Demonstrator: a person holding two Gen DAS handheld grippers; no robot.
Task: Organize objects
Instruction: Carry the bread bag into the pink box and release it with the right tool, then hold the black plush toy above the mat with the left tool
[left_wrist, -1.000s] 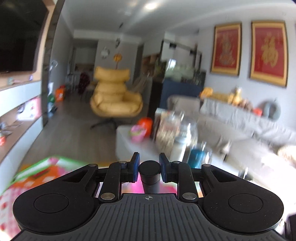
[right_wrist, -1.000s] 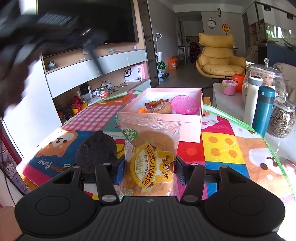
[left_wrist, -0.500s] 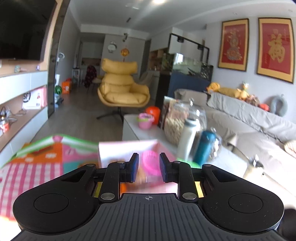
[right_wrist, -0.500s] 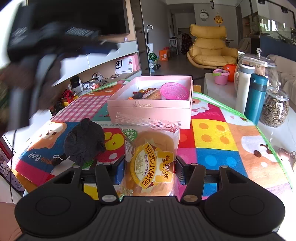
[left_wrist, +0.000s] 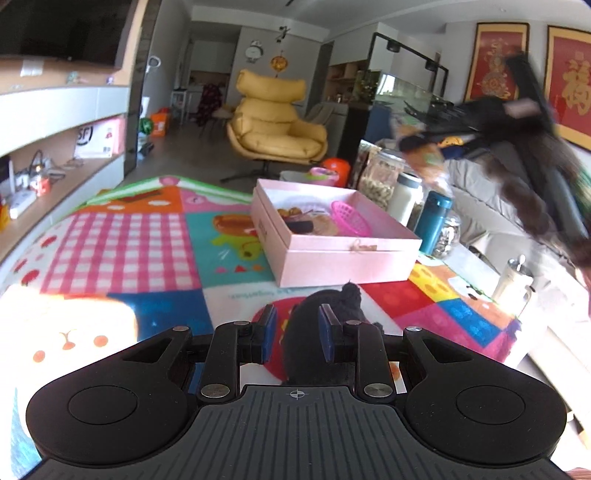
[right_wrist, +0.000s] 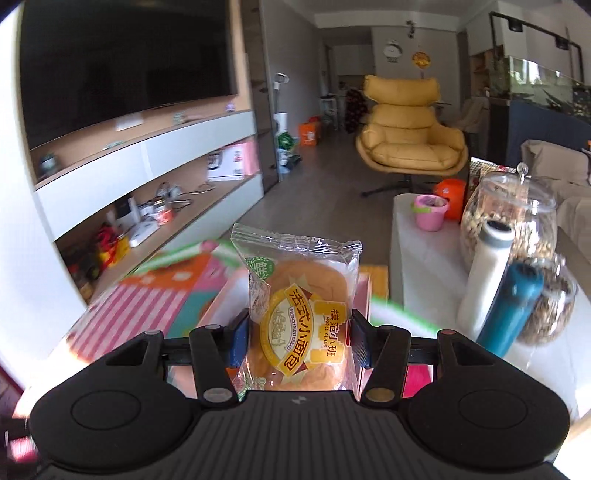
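Gripping a packaged bread bun, the right claw is seen closed on both sides of the wrapper, raised above the pink box, which is blurred beneath it. The left claw is held with its jaws parted, low over the colourful mat on the desk; a black cloth item is seen between and below its fingers, but contact cannot be judged. The pink box is noted just beyond, open, with a pink basket and small items inside. A white bottle and a teal bottle are stood beside the box.
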